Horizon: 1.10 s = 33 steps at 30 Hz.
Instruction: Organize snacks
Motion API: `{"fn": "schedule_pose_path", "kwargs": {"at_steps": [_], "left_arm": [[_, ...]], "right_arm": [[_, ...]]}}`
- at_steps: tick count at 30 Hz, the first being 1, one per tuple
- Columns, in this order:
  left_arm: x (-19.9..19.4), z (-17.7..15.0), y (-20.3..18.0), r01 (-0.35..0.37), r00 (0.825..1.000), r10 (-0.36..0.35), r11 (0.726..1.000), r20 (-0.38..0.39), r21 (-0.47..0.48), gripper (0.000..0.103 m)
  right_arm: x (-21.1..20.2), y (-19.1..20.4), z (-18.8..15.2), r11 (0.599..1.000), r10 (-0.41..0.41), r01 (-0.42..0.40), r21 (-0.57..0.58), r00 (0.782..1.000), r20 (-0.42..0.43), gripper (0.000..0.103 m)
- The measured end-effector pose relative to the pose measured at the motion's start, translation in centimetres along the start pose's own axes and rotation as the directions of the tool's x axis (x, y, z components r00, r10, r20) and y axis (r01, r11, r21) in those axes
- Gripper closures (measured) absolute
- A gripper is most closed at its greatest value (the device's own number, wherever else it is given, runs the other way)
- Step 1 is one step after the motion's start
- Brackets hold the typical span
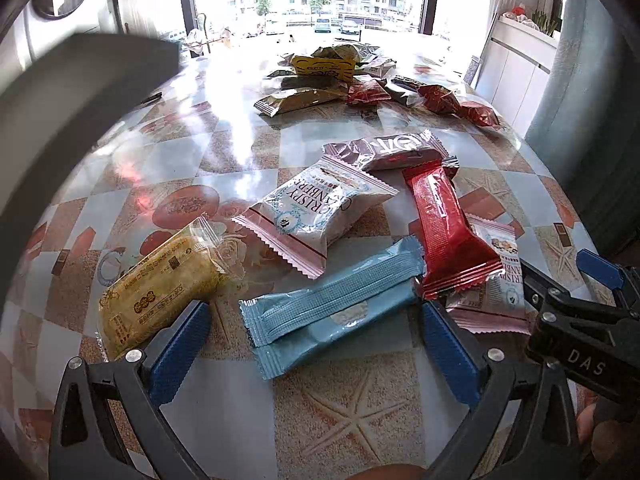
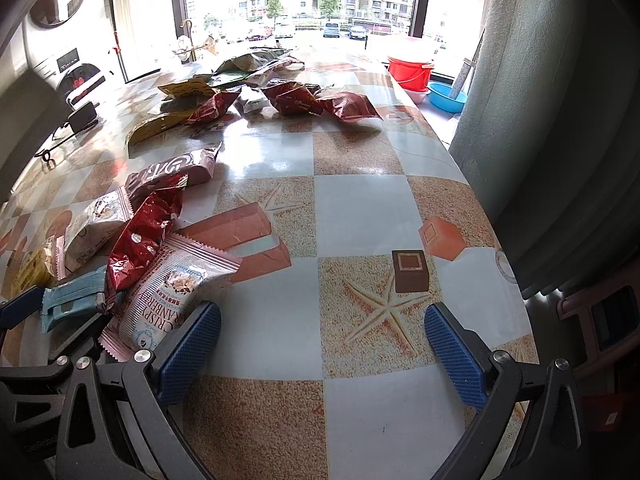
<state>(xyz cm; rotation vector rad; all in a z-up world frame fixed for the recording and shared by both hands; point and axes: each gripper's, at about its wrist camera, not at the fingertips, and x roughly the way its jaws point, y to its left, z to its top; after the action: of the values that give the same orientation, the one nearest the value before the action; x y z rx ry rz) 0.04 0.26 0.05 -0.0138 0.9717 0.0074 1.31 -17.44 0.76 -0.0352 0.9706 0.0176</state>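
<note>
My left gripper (image 1: 316,344) is open, its blue pads either side of two light blue snack bars (image 1: 332,308) lying on the table. Around them lie a yellow cake packet (image 1: 156,292), a white Crispy Cranberry packet (image 1: 316,216), a red bar (image 1: 452,236), a maroon packet (image 1: 388,152) and a second cranberry packet (image 1: 496,280). My right gripper (image 2: 320,340) is open and empty over bare tablecloth; that second cranberry packet (image 2: 168,292) lies just left of its left pad. The right gripper's body also shows at the right edge of the left wrist view (image 1: 584,320).
A heap of mixed snacks (image 1: 360,76) lies at the far side of the table (image 2: 360,216). A black charger and cable (image 2: 80,118) lie at the left. Beyond the table's right edge are a grey curtain (image 2: 540,100), a red bucket (image 2: 410,70) and a blue basin (image 2: 448,98).
</note>
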Motion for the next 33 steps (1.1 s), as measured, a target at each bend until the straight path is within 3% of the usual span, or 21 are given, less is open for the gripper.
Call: {"fn": "schedule_pose_path", "kwargs": {"at_steps": [33], "left_arm": [[-0.09,-0.10,-0.30,0.006,1.000,-0.006,1.000,-0.004,0.002,0.000]], "right_arm": [[0.00,0.00,-0.01,1.000,0.000,0.000,0.000,1.000,0.000,0.001]]}}
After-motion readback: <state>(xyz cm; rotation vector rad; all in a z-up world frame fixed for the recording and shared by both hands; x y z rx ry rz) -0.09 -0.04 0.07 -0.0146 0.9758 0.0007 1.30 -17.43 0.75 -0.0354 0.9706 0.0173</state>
